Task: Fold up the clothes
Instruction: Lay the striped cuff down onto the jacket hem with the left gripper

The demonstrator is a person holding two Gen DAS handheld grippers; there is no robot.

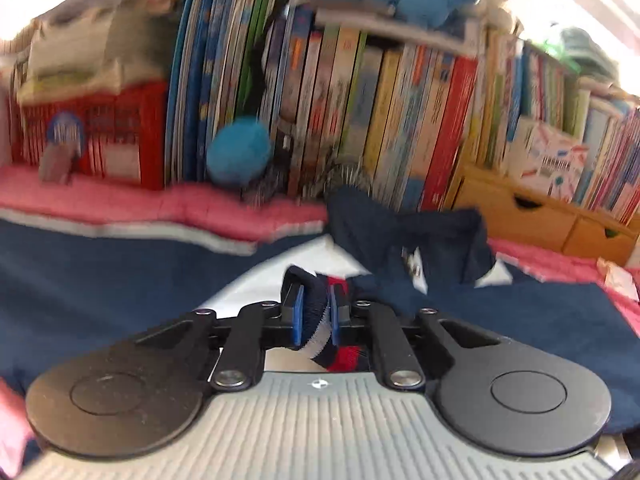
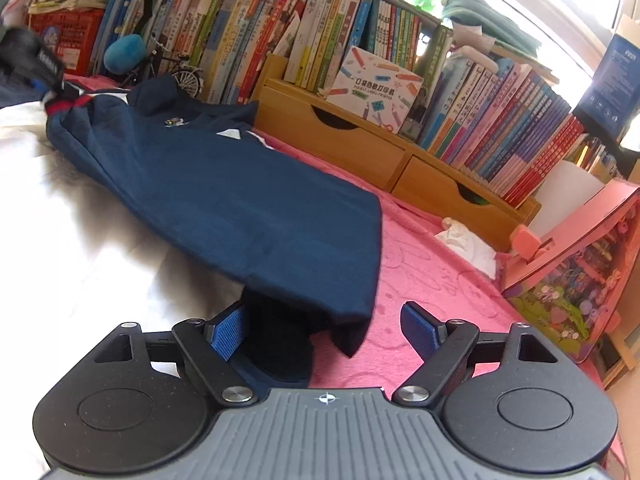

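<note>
A navy shirt (image 2: 224,184) with white panels and a red, white and navy ribbed cuff lies on a pink blanket (image 2: 424,272). My left gripper (image 1: 316,312) is shut on the striped cuff (image 1: 316,316) and holds it above the shirt body (image 1: 520,320). That gripper also shows at the far left of the right wrist view (image 2: 52,84). My right gripper (image 2: 326,330) is open, its blue pads either side of the shirt's lower corner (image 2: 348,332), which hangs over the blanket.
A row of books (image 2: 280,32) and a wooden drawer unit (image 2: 360,144) stand behind the blanket. A pink book stand (image 2: 572,240) is at the right, a crumpled white tissue (image 2: 468,244) beside it. A model bicycle (image 2: 176,68), a blue plush ball (image 1: 240,152) and a red crate (image 1: 112,136) sit at the back.
</note>
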